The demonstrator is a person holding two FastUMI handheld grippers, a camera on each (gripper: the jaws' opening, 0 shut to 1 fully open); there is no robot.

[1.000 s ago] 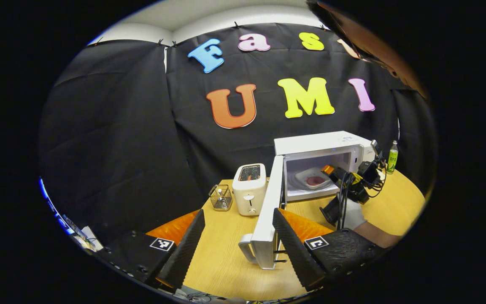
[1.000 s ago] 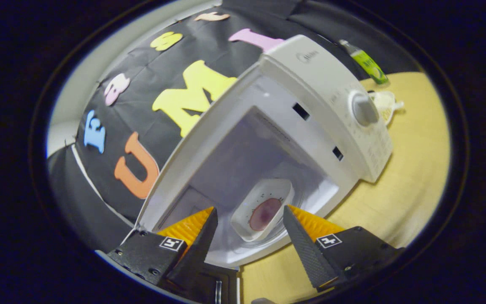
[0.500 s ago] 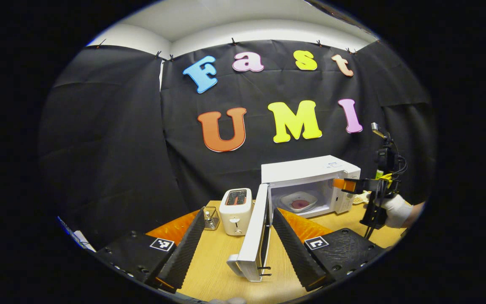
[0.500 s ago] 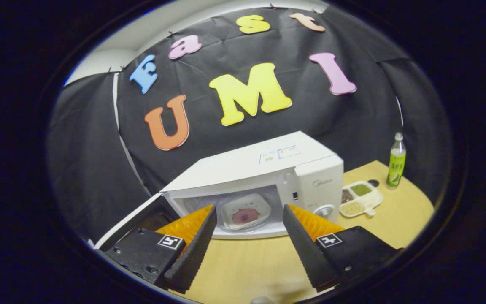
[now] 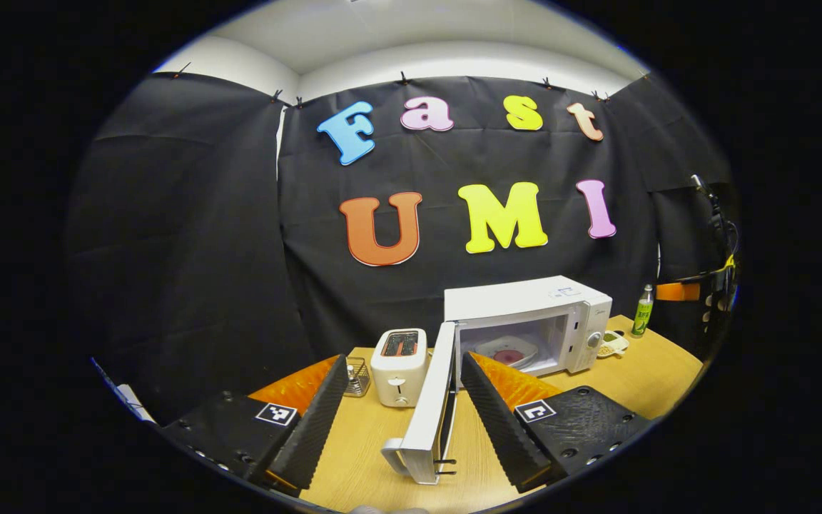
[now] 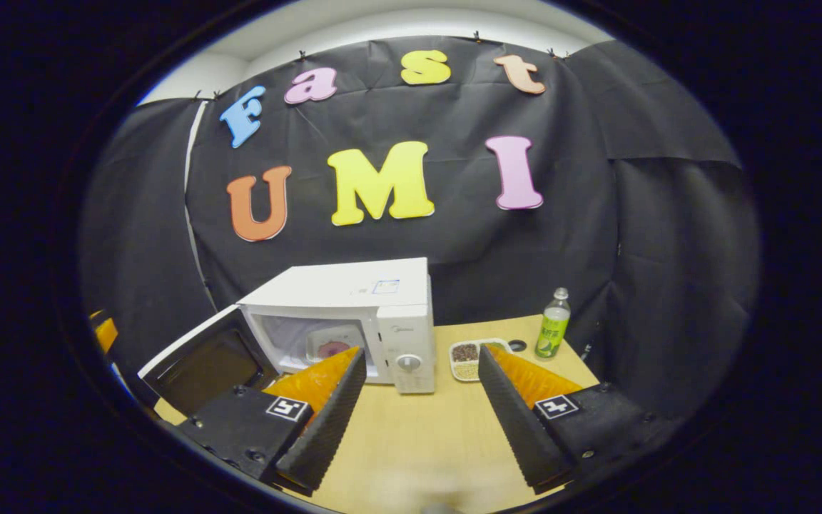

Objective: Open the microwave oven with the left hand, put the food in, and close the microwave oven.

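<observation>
The left gripper view sits low at the table's near left, facing the far wall, close beside the open door. The right gripper view looks from the near right, farther back. Both share the microwave and bottle.

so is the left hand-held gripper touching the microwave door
Cannot tell. In the left gripper view the open door stands edge-on between the spread fingers of the left hand-held gripper; no clear gap or contact shows.
</observation>
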